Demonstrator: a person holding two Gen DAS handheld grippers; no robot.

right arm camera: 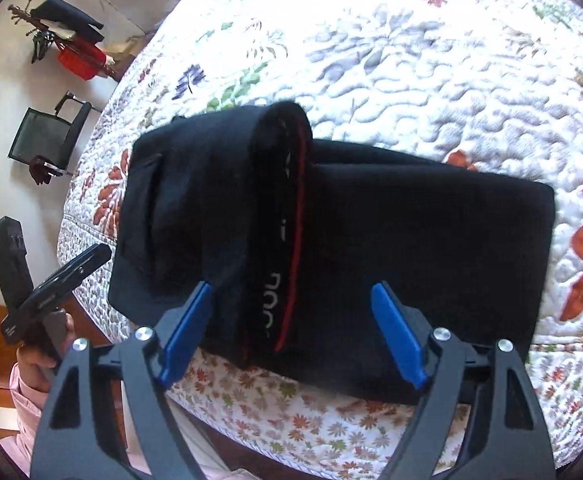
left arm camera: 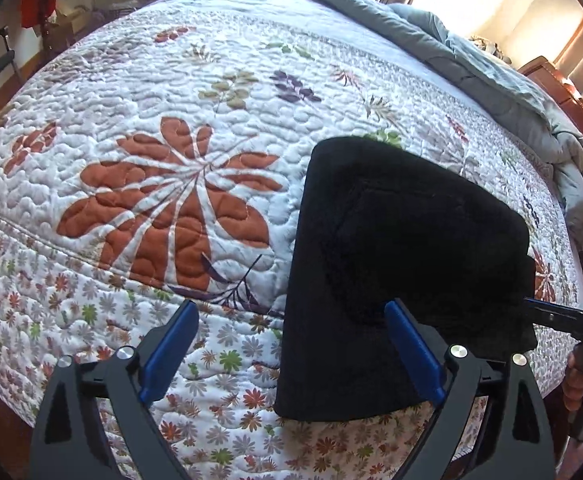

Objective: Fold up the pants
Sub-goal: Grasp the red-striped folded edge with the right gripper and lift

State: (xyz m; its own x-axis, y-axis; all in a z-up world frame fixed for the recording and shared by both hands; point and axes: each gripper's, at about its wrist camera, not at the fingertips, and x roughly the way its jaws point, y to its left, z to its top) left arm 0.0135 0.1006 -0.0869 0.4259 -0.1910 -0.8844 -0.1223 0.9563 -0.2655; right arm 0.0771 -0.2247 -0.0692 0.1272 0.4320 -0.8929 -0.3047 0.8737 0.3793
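Note:
Black pants (left arm camera: 403, 264) lie folded into a compact stack on the flowered quilt (left arm camera: 171, 120) near the bed's front edge. In the right wrist view the pants (right arm camera: 411, 248) show the waistband with a red stripe and white lettering (right arm camera: 287, 240) turned over on top. My left gripper (left arm camera: 291, 316) is open and empty, its right finger over the pants' near left part. My right gripper (right arm camera: 291, 300) is open and empty just above the stack's near edge. The left gripper also shows in the right wrist view (right arm camera: 87, 260) at the left.
A grey-blue duvet (left arm camera: 491, 64) is bunched along the far right of the bed by the wooden headboard (left arm camera: 563, 92). A black chair (right arm camera: 47, 136) and a rack of clothes (right arm camera: 71, 40) stand on the floor beyond the bed.

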